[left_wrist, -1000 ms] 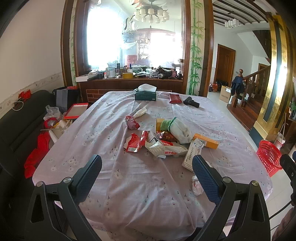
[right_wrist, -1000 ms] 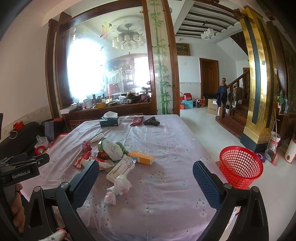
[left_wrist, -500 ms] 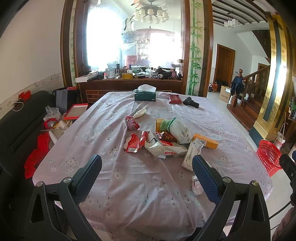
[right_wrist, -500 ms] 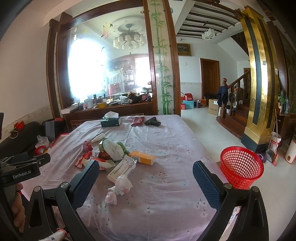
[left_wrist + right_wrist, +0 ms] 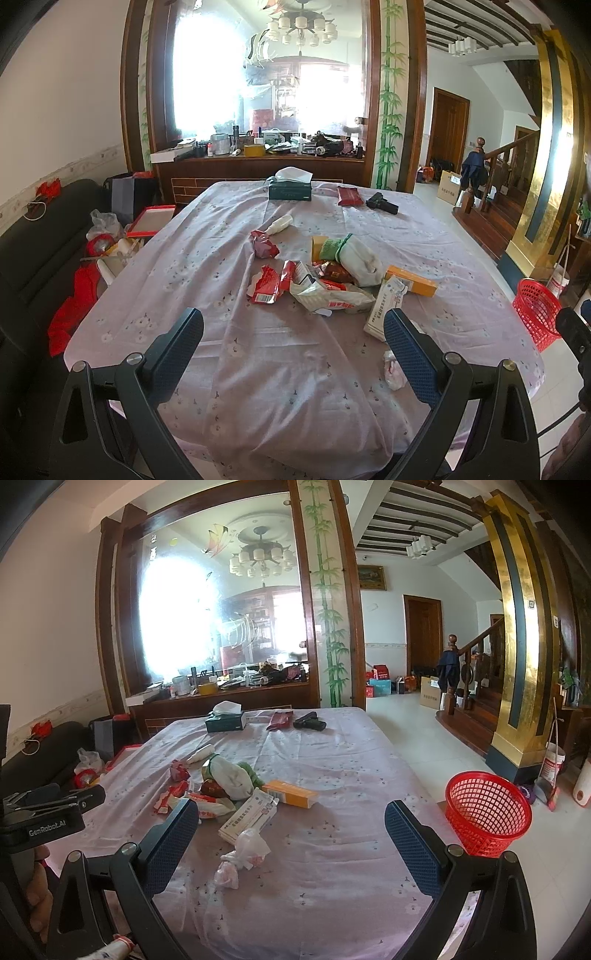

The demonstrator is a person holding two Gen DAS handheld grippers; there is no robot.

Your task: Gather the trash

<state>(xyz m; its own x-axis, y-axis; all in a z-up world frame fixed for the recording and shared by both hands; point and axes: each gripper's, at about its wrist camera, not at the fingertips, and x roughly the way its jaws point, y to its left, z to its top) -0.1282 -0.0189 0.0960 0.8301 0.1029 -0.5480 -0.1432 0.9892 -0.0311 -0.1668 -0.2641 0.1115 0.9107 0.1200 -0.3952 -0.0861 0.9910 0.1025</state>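
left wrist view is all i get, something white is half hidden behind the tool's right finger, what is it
Observer: A crumpled white plastic bag lying on the tablecloth, with a small pinkish wad at its near end.
Operator: is the right tool free to take it
Observer: Yes. The right tool is open and holds nothing. The bag lies just ahead of it, nearer its left finger.
Operator: basket is half hidden for me, is it upright
Observer: The red basket stands upright on the floor to the right of the tablecloth, and I see no trash in it.
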